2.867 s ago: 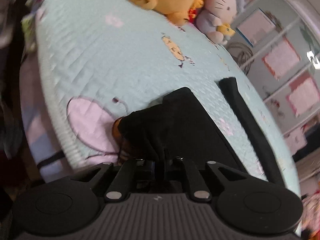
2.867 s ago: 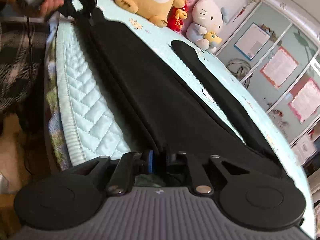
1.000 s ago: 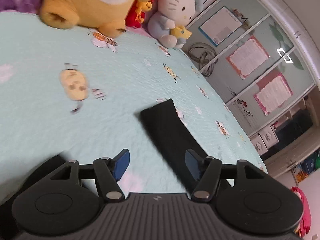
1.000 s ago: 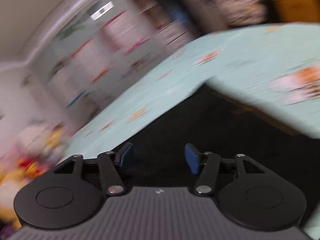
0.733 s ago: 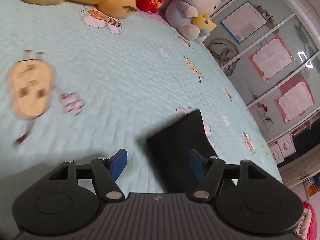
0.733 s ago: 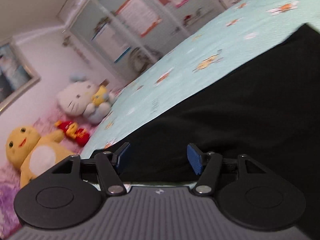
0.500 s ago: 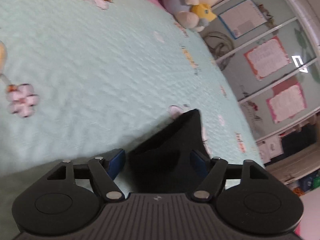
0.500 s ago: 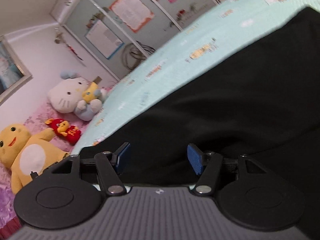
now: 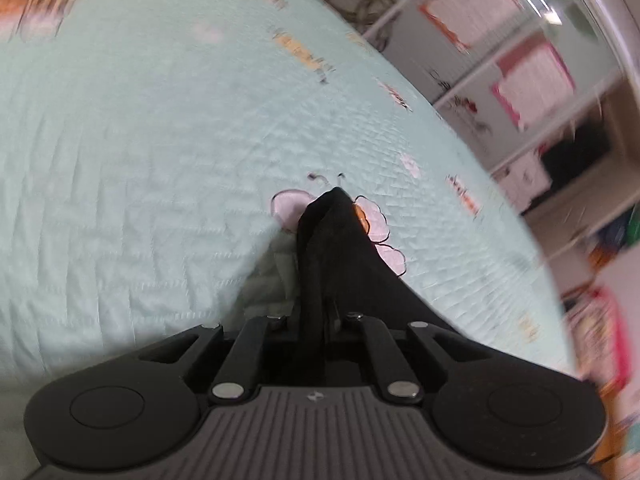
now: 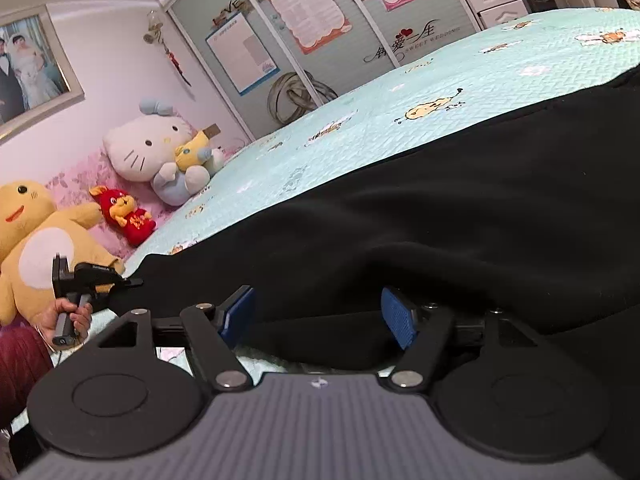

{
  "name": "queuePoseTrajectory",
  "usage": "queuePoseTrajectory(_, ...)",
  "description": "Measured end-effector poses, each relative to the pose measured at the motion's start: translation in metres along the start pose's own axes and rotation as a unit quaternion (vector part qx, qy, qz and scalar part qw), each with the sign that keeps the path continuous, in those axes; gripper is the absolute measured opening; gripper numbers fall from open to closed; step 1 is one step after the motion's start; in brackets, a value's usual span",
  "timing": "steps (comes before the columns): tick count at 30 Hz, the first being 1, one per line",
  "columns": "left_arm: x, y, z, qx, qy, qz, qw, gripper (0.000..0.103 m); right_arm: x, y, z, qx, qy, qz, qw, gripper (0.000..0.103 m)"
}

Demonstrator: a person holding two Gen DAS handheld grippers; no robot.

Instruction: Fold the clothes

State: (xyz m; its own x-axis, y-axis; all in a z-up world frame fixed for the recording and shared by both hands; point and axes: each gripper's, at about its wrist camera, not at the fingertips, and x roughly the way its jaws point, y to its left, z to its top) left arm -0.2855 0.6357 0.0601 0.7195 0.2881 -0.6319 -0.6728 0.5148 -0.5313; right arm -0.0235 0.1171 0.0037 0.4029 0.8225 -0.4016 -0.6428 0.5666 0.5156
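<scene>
Tongs on the left (image 9: 316, 320) pinched the black garment's (image 10: 460, 216) tip at lower centre on the bed (image 9: 140, 140), while right tongs (image 10: 318, 316), opening wide astride its edge, must clamp next.

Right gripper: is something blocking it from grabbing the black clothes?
Nothing visible is. The right gripper has its jaws opening, with the black clothes already lying between its blue pads on the bed.

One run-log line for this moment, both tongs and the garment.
left tongs: shut on black garment end | right tongs: opening, over garment edge, not gripping | garment: flat on quilted bedspread
</scene>
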Motion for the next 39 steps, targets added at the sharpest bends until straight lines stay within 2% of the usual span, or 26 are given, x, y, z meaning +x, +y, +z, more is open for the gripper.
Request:
queuePoseTrajectory(2, -0.005, -0.014, -0.002, 0.028, -0.018, 0.019, 0.9993, 0.005, -0.005, 0.002, 0.006, -0.001, 0.004, -0.002, 1.0, 0.069)
queuePoseTrajectory(5, -0.013, -0.036, 0.002, 0.057, -0.056, 0.045, 0.9958, 0.005, -0.022, -0.001, 0.026, -0.006, -0.033, -0.013, 0.999, 0.069)
queuePoseTrajectory(7, -0.018, -0.055, 0.013, 0.07, -0.084, 0.061, 0.9921, 0.005, -0.03, -0.015, 0.042, 0.004, -0.048, -0.029, 0.998, 0.069)
queuePoseTrajectory(11, -0.029, -0.091, 0.046, 0.097, -0.144, 0.066, 0.9826, 0.007, -0.031, -0.053, 0.07, 0.047, -0.051, -0.08, 0.994, 0.069)
queuePoseTrajectory(13, -0.021, -0.103, 0.054, 0.127, -0.155, 0.093, 0.9753, 0.007, -0.028, -0.083, 0.079, 0.083, -0.061, -0.104, 0.989, 0.069)
queuePoseTrajectory(14, -0.012, -0.106, 0.055, 0.144, -0.153, 0.113, 0.9711, 0.008, -0.022, -0.099, 0.082, 0.107, -0.054, -0.109, 0.987, 0.069)
queuePoseTrajectory(16, 0.01, -0.095, 0.053, 0.142, -0.127, 0.15, 0.9703, 0.008, -0.015, -0.13, 0.08, 0.163, -0.045, -0.145, 0.975, 0.069)
queuePoseTrajectory(18, 0.031, -0.074, 0.047, 0.121, -0.093, 0.185, 0.9709, 0.008, -0.012, -0.145, 0.075, 0.174, -0.051, -0.122, 0.976, 0.069)
queuePoseTrajectory(21, 0.044, -0.029, 0.033, 0.073, -0.06, 0.217, 0.9715, 0.013, -0.012, -0.144, 0.072, 0.157, -0.046, -0.12, 0.979, 0.069)
queuePoseTrajectory(22, 0.044, -0.015, 0.03, 0.058, -0.056, 0.224, 0.9713, 0.004, -0.011, -0.143, 0.071, 0.146, -0.043, -0.121, 0.981, 0.069)
queuePoseTrajectory(25, 0.024, 0.018, 0.036, -0.004, -0.08, 0.214, 0.9735, 0.004, -0.012, -0.139, 0.068, 0.119, -0.041, -0.124, 0.984, 0.069)
queuePoseTrajectory(27, 0.001, 0.038, 0.039, -0.059, -0.095, 0.192, 0.9749, 0.007, -0.012, -0.136, 0.067, 0.109, -0.042, -0.126, 0.985, 0.069)
queuePoseTrajectory(28, -0.01, 0.047, 0.041, -0.087, -0.102, 0.181, 0.9743, 0.011, -0.012, -0.135, 0.067, 0.107, -0.043, -0.127, 0.985, 0.069)
queuePoseTrajectory(29, -0.021, 0.057, 0.043, -0.115, -0.109, 0.17, 0.9727, 0.022, -0.01, -0.134, 0.068, 0.106, -0.044, -0.128, 0.985, 0.069)
queuePoseTrajectory(31, -0.046, 0.063, 0.038, -0.136, -0.138, 0.151, 0.9693, 0.036, -0.009, -0.133, 0.067, 0.103, -0.045, -0.129, 0.985, 0.069)
queuePoseTrajectory(33, -0.068, 0.064, 0.026, -0.158, -0.154, 0.118, 0.9681, 0.039, -0.01, -0.133, 0.067, 0.101, -0.045, -0.13, 0.985, 0.069)
queuePoseTrajectory(35, -0.08, 0.058, 0.012, -0.16, -0.15, 0.079, 0.9725, 0.041, -0.011, -0.133, 0.067, 0.102, -0.045, -0.129, 0.985, 0.069)
queuePoseTrajectory(37, -0.08, 0.04, -0.004, -0.132, -0.133, 0.049, 0.9811, 0.041, -0.011, -0.13, 0.07, 0.105, -0.042, -0.132, 0.985, 0.069)
queuePoseTrajectory(39, -0.078, 0.01, -0.02, -0.075, -0.123, 0.018, 0.9894, 0.041, -0.013, -0.121, 0.072, 0.102, -0.037, -0.139, 0.984, 0.069)
